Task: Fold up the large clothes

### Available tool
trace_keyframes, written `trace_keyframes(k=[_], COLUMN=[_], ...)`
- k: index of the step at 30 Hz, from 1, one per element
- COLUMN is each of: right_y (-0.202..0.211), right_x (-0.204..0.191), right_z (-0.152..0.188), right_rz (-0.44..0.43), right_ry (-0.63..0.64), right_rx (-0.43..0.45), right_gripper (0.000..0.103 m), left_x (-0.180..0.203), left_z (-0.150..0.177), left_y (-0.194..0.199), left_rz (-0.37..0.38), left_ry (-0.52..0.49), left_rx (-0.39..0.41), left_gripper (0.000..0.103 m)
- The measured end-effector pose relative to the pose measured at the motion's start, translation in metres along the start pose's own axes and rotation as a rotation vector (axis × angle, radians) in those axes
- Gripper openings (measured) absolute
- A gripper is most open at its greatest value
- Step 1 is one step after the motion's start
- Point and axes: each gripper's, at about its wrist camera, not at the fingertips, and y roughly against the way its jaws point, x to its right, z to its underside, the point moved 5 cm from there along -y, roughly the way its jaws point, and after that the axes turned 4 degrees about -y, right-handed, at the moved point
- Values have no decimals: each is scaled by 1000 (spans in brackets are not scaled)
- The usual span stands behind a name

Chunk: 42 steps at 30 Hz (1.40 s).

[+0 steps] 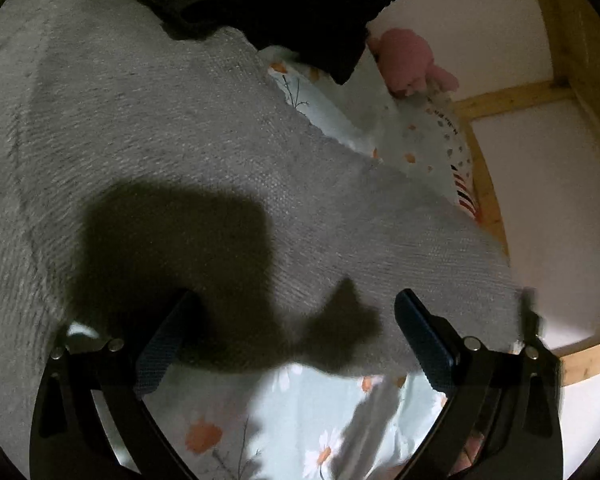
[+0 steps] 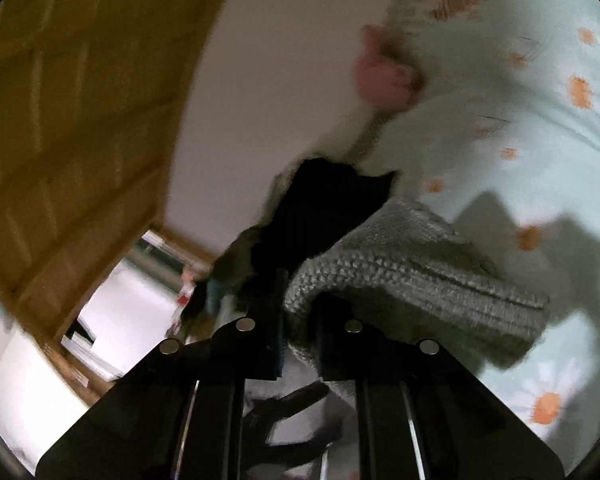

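Note:
A large grey knitted sweater (image 1: 172, 152) lies spread over a bed with a pale floral sheet (image 1: 300, 412). My left gripper (image 1: 292, 320) is open, its jaws wide apart just above the sweater's near edge, holding nothing. My right gripper (image 2: 300, 320) is shut on a bunched ribbed edge of the grey sweater (image 2: 400, 276) and holds it lifted above the floral sheet (image 2: 520, 128). The right wrist view is blurred.
A black garment (image 1: 300, 8) lies at the sweater's far end and shows in the right wrist view (image 2: 324, 200). A pink plush toy (image 1: 412, 60) sits by a patterned pillow (image 1: 440, 136). A wooden bed frame (image 1: 572, 60) and white wall border the bed.

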Motion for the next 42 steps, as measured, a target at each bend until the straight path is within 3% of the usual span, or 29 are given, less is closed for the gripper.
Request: trace_keyframes(k=[1,2,3,4,7,10,13,15,18,20,22,24,27,28,29,31,36,42], right_y=[-1,-4,-8,-12,-34,-59,-84,-104,-125,-133,-133,-132,-133,-134,-135,-138,-137,-166], right_x=[-9,-23,-37,-50,-85,-107,-124,-124,-125,-124,-121,-119,-115,-116,-118,-124,-155,-197], right_z=[4,7,13,21,56,104,167,212,273,320,356,383,407,411,412,408,407,438], right_rz=[-12,-1,23,44,61,85,150,211,296,356,363,359,360,361,366,389,412,420], right_ry=[37,114,201,283,489,639,835,975,1161,1390,1579,1709,1795,1813,1818,1817,1840,1916], right_rx=[-15,-29,-42,-56,-133,-203,-265,-296,-295,-271,-268,-279,-297,-295,-292,-256,-149,-55], right_gripper=[12,12,12,12,12,11,11,11,10,10,10,10,10,10,10,10,10,10], left_x=[-2,-4,-5,-7,-12,-13,-21,-29,-54,-76,-92,-100,-98,-96,-96,-98,-108,-120], left_z=[-3,-5,-8,-10,-24,-39,-43,-43,-42,-38,-41,-41,-42,-44,-48,-60,-78,-99], left_y=[3,6,13,21,66,125,182,199,200,186,161,143,127,128,131,142,189,250], left_rz=[-2,3,44,65,95,105,41,18,15,43,35,20,-12,-17,-25,-7,146,208], left_ry=[3,8,17,20,-1,-99,-205,-239,-226,-204,-205,-230,-292,-294,-284,-262,-244,-335], left_rx=[0,-9,-25,-27,14,78,148,141,43,-62,-183,-278,-370,-374,-373,-352,-264,-158], left_gripper=[74,65,65,69,94,95,97,97,97,97,97,97,97,83,50,26,20,20])
